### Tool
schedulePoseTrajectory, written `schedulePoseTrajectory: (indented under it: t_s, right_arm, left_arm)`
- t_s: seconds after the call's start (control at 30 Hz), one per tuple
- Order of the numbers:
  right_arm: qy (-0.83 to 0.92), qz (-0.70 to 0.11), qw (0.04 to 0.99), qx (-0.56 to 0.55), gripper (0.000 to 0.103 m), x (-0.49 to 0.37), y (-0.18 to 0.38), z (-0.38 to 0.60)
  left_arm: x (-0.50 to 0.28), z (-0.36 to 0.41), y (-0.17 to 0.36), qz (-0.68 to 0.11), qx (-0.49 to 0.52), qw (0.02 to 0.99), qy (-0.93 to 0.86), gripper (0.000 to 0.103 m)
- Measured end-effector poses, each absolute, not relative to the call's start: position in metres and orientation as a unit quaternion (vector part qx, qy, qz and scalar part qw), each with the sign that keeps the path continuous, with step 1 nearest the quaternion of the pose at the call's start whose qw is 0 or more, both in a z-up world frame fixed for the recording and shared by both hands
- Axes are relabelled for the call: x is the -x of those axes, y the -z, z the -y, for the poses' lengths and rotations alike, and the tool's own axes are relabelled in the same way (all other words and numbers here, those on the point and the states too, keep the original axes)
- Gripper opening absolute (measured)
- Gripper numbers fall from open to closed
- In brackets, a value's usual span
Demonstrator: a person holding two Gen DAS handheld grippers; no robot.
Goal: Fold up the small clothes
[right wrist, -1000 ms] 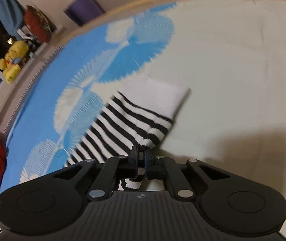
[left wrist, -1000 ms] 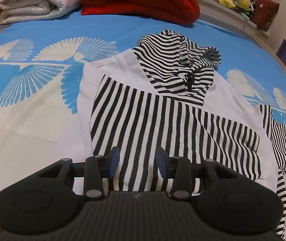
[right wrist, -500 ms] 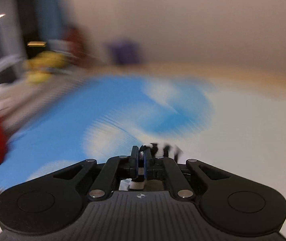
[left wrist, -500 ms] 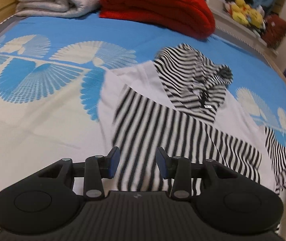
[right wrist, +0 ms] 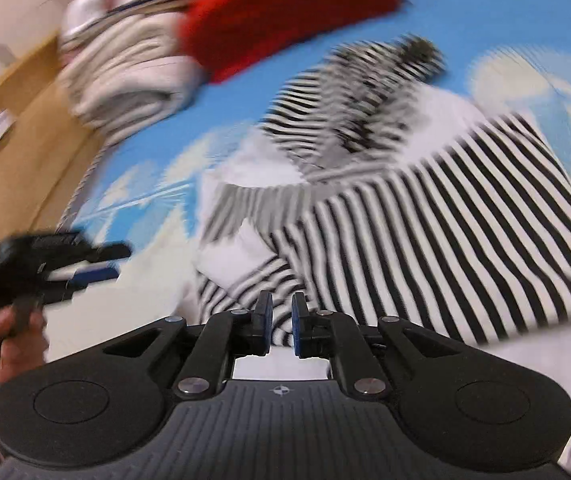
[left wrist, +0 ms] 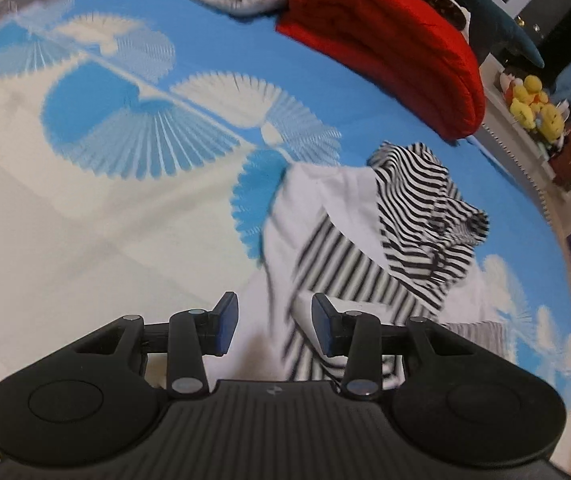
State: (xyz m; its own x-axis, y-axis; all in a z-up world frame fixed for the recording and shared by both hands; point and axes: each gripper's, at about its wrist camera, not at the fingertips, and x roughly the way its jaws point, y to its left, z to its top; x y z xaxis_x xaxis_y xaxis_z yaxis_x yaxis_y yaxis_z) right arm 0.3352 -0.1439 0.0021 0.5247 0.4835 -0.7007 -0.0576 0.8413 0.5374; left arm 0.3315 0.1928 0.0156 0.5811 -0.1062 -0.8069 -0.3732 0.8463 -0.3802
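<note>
We are looking along two hand-held grippers at a small striped hoodie [left wrist: 369, 272] spread on a bed [left wrist: 85, 216] whose blue-and-cream cover carries a fan print. The hoodie lies face up near the middle of the bed, its striped hood [left wrist: 425, 208] pointing toward a folded red blanket [left wrist: 389, 36] and a pale folded blanket [right wrist: 125, 76] at the far end. In the right wrist view, one striped sleeve with a white cuff [right wrist: 237, 256] lies folded in across the striped chest, ending just ahead of our right gripper [right wrist: 281, 326]. That gripper's jaws stand a narrow gap apart with striped cloth showing behind the gap; this view is blurred, and they seem to grip nothing — though we cannot be fully sure. Our left gripper [left wrist: 273, 330] hovers at the hoodie's near edge with its jaws wide and empty; it also shows at the left edge of the right wrist view, held by a hand [right wrist: 1, 332]. We judge that the sleeve-folding step is in hand: one sleeve looks laid in place, and the right gripper appears to be letting it go. The next move, as we read it, calls for lifting clear without dragging the cuff out of place, then taking hold of another edge — a side or the bottom hem — to fold the body over. Toys [left wrist: 533, 108] sit on a shelf beyond the bed.
</note>
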Motion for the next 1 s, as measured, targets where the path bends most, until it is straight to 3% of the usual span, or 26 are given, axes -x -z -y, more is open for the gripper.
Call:
schedulePoseTrajectory:
  t_s: [0.1, 0.27, 0.43, 0.6, 0.83, 1.0]
  right_arm:
    - [-0.115, -0.437, 0.851, -0.268, 0.031, -0.340, -0.001, 0.162]
    - [-0.031, -0.484, 0.837, -0.253, 0.033, -0.354, 0.044, 0.186]
    - [-0.025, -0.506, 0.825, -0.250, 0.033, -0.358, 0.049, 0.183]
    - [-0.036, -0.513, 0.818, -0.259, 0.033, -0.358, 0.044, 0.194]
    - [-0.039, -0.495, 0.832, -0.247, 0.033, -0.365, 0.033, 0.206]
    - [-0.039, -0.499, 0.827, -0.255, 0.033, -0.366, 0.032, 0.210]
  left_arm:
    - [-0.332, -0.191, -0.007, -0.460, 0.291, 0.836, -0.069, 0.044]
    - [-0.338, -0.170, 0.010, -0.483, 0.301, 0.821, -0.045, 0.044]
    - [-0.353, -0.143, 0.021, -0.491, 0.301, 0.816, -0.042, 0.044]
    - [-0.372, -0.112, 0.038, -0.508, 0.291, 0.809, -0.046, 0.057]
    - [-0.392, -0.074, 0.052, -0.523, 0.214, 0.821, -0.075, 0.084]
    - [-0.399, -0.051, 0.064, -0.525, 0.148, 0.830, -0.115, 0.083]
